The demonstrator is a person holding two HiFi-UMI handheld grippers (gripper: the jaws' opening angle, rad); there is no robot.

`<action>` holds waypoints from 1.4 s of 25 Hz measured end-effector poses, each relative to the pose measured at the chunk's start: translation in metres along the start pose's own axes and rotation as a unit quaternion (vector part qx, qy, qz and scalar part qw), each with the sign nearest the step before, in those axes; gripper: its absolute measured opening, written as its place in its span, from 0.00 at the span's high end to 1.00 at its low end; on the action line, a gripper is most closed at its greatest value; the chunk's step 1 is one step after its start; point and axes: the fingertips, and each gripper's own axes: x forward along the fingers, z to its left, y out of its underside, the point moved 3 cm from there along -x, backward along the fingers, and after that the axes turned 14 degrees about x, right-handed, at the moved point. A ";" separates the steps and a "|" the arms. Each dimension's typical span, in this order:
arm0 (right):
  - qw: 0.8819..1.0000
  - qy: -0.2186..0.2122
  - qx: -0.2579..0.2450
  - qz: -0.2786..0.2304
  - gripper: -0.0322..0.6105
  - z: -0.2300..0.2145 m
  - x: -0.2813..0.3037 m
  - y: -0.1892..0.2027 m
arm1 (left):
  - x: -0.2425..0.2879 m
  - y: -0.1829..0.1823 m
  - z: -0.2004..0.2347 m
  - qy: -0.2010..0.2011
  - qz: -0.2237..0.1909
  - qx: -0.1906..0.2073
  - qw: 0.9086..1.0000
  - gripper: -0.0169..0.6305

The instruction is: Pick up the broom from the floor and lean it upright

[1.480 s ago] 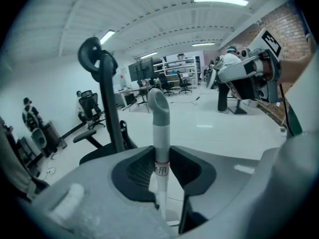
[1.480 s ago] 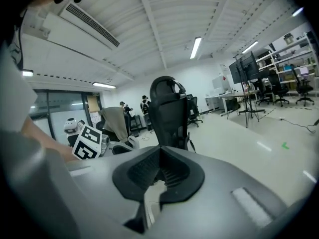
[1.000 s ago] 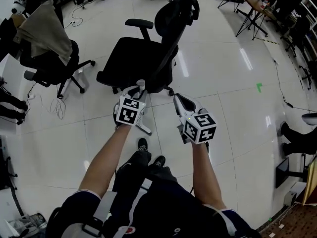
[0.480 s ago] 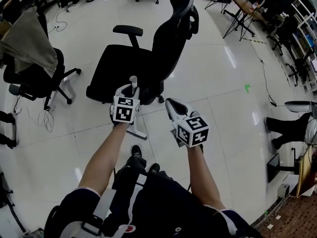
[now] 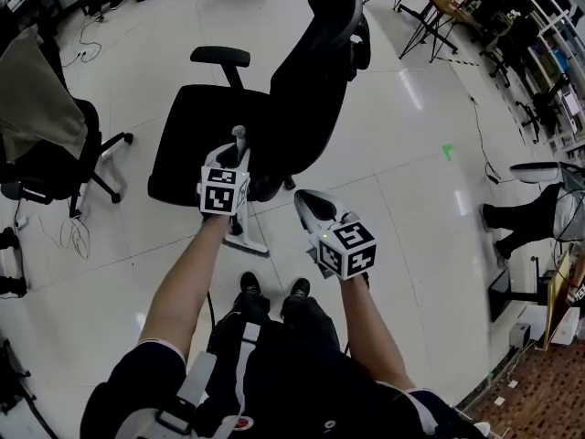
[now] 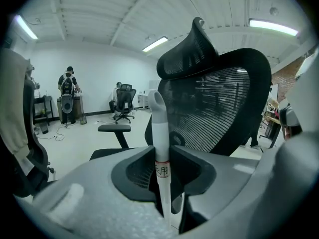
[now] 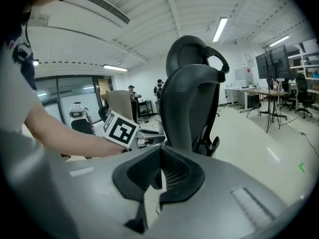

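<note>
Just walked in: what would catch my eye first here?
A big black mesh-backed office chair stands mid-floor on glossy white tiles. Right before it, the left gripper has its jaws closed on a pale grey broom handle, held roughly upright. The right gripper beside it carries nothing.

I read one label only: a white band (image 6: 161, 171) on the broom handle (image 6: 159, 133) with two handwritten characters, the second 用, the first unclear.

light: bright ceiling tubes (image 6: 271, 26) | glare: floor (image 5: 411, 90) | edges: fisheye, dark vignette
</note>
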 end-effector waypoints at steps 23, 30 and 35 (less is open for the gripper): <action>0.987 -0.131 -0.063 0.076 0.95 -0.013 0.024 -0.004 | 0.074 -0.002 0.040 -0.043 0.008 -0.013 0.999 0.81; 0.988 -0.121 -0.067 0.065 0.95 0.004 0.014 -0.002 | 0.063 0.010 0.038 -0.031 0.022 -0.011 0.999 0.76; 0.991 -0.105 -0.063 0.049 0.95 0.014 0.011 -0.003 | 0.046 0.007 0.033 -0.019 0.009 -0.005 1.000 0.75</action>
